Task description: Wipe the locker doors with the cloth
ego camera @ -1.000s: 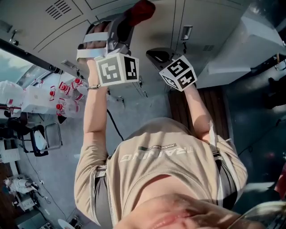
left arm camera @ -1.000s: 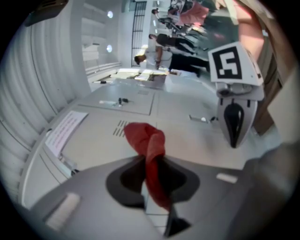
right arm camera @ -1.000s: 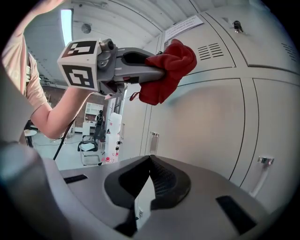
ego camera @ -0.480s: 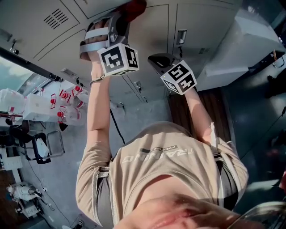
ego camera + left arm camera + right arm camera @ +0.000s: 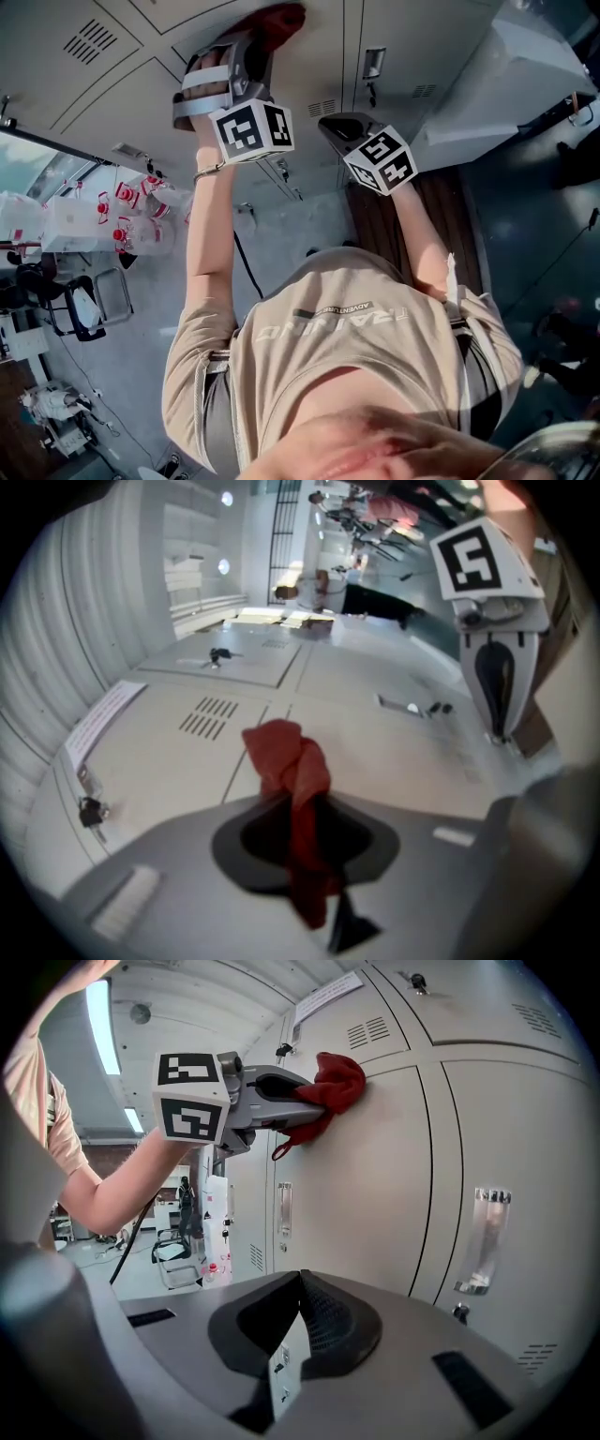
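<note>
Overhead, cloth (image 5: 286, 19) half behind left gripper (image 5: 262, 42)

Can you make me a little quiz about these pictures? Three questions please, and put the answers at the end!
1. Pick one: what colour is the cloth held in the left gripper? A) blue B) red C) yellow
2. True or false: the right gripper has its jaws together with nothing between them.
3. In your own words: what is the cloth pressed against?

Key
1. B
2. True
3. A grey locker door
</note>
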Motion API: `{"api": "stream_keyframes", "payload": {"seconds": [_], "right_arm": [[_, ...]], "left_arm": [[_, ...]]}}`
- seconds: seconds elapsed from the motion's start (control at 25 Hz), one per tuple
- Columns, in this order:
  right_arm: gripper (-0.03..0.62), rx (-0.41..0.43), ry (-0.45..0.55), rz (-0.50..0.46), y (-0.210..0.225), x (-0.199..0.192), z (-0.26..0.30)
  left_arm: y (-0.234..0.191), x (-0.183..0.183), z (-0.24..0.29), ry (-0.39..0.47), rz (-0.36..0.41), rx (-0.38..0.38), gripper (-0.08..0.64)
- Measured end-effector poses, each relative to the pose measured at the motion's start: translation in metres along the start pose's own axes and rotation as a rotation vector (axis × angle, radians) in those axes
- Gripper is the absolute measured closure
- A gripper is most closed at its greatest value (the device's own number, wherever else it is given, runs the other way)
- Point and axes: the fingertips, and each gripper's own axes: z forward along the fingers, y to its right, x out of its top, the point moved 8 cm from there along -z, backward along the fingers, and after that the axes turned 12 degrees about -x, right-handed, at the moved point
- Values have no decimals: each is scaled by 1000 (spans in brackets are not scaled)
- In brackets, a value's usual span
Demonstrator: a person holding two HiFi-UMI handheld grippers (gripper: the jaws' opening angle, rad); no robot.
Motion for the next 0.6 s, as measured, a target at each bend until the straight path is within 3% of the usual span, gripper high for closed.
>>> {"api": "stream_keyframes", "payload": {"seconds": [0.6], "right_arm": [[578, 44, -71, 44, 0, -32, 13]], "left_arm": [[77, -6, 25, 27, -75, -204, 494]]}}
